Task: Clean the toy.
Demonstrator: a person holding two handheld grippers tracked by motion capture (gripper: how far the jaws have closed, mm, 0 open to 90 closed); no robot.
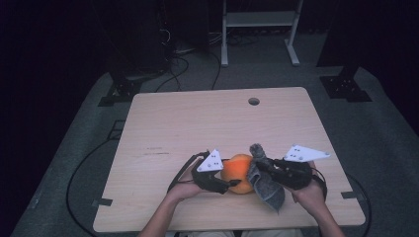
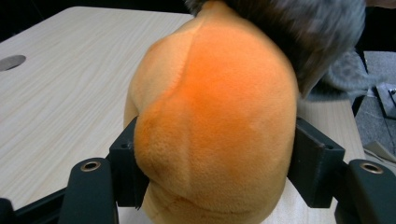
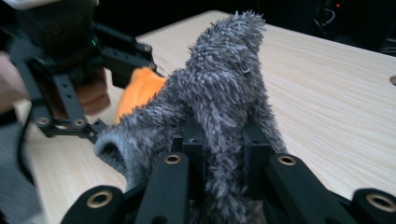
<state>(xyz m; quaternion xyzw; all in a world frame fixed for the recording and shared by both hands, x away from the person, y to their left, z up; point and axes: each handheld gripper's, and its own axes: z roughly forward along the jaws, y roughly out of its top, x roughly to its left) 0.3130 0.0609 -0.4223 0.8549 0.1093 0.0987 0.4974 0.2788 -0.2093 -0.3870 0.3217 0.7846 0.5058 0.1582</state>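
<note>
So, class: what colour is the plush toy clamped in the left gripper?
Orange; the plush toy shows best in the left gripper view.

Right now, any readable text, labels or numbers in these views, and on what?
Nothing legible.
Table: a faint dark mark near its left side, too small to read.
Orange plush toy: no label showing.
Grey fuzzy cloth: no tag showing.
Grey plates on both grippers: only holes, no lettering.
</note>
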